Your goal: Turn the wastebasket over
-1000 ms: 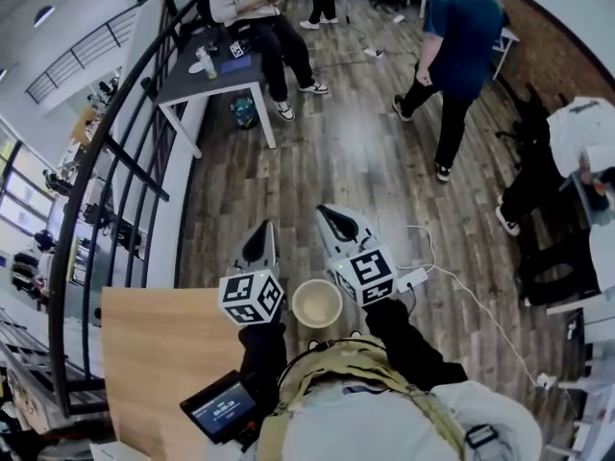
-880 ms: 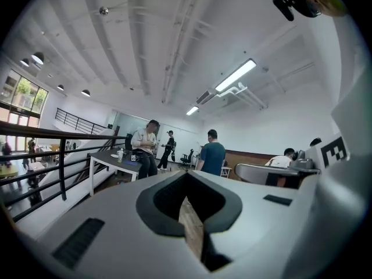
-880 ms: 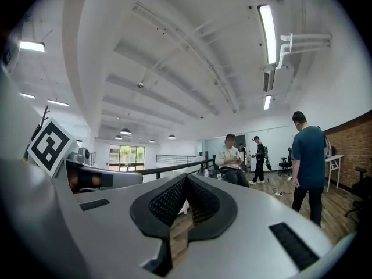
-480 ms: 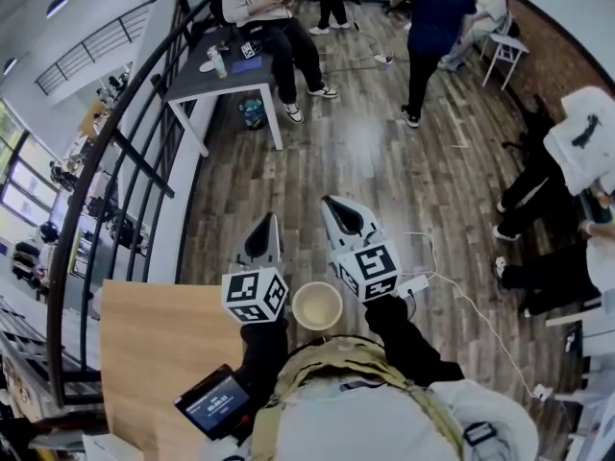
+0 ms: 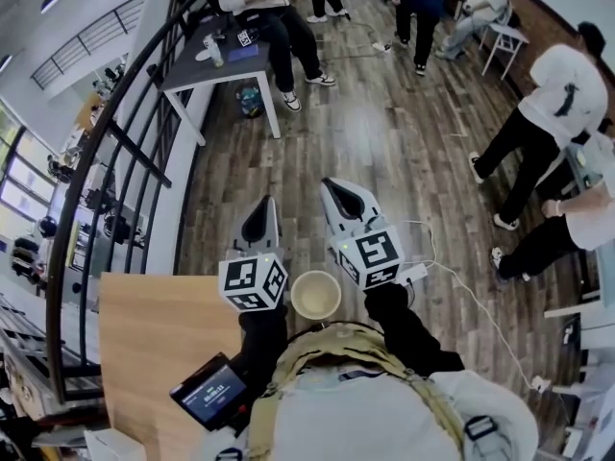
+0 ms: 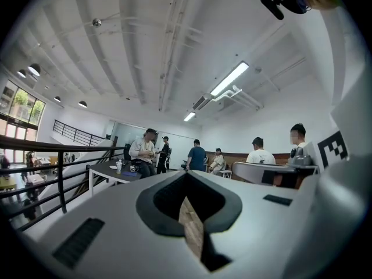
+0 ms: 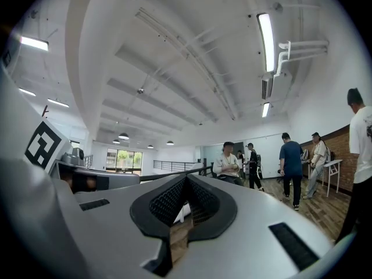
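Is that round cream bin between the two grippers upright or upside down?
Upright: the head view looks straight down into the wastebasket's open mouth, with its rim facing up.

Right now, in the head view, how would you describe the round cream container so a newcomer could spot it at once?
Start at the wooden tabletop at lower left. Right of its top corner, the left gripper and right gripper each carry a black-and-white marker cube. The round cream container shows between those cubes, open top up: the only round, plain-coloured thing among square, patterned ones.
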Action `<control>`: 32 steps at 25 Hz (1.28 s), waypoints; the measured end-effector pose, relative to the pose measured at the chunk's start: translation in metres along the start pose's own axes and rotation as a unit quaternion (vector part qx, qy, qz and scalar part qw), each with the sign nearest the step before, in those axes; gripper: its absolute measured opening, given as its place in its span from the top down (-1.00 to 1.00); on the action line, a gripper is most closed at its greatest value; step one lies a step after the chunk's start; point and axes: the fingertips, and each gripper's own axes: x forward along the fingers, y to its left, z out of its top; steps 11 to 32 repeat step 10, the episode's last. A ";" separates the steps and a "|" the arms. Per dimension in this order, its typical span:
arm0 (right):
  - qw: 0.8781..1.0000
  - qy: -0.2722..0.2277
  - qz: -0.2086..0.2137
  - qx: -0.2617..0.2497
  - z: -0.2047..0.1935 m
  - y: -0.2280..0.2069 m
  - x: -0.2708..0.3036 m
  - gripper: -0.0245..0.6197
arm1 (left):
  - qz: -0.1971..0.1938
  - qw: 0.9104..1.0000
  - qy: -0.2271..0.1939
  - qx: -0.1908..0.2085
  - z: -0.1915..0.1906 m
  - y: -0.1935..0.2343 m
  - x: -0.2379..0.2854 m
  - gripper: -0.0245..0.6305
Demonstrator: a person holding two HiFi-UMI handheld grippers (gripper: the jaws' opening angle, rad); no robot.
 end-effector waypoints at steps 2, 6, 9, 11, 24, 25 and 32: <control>1.000 -0.001 0.000 -0.001 0.001 0.000 0.000 0.86 | -0.001 1.000 0.000 0.000 0.001 0.000 0.001 0.92; 1.000 -0.001 0.002 -0.003 0.002 -0.001 -0.003 0.86 | -0.002 1.000 0.001 -0.001 0.000 -0.003 0.000 0.92; 1.000 -0.001 0.005 -0.005 0.002 -0.001 -0.004 0.86 | -0.002 1.000 0.000 -0.001 -0.001 -0.005 0.000 0.92; 1.000 -0.001 0.005 -0.006 0.002 -0.002 -0.004 0.86 | -0.002 1.000 0.000 -0.001 -0.001 -0.006 0.001 0.92; 1.000 -0.001 0.005 -0.006 0.002 -0.002 -0.004 0.86 | -0.002 1.000 0.000 -0.001 -0.001 -0.006 0.001 0.92; 1.000 -0.001 0.005 -0.006 0.002 -0.002 -0.004 0.86 | -0.002 1.000 0.000 -0.001 -0.001 -0.006 0.001 0.92; 1.000 -0.001 0.005 -0.006 0.002 -0.002 -0.004 0.86 | -0.002 1.000 0.000 -0.001 -0.001 -0.006 0.001 0.92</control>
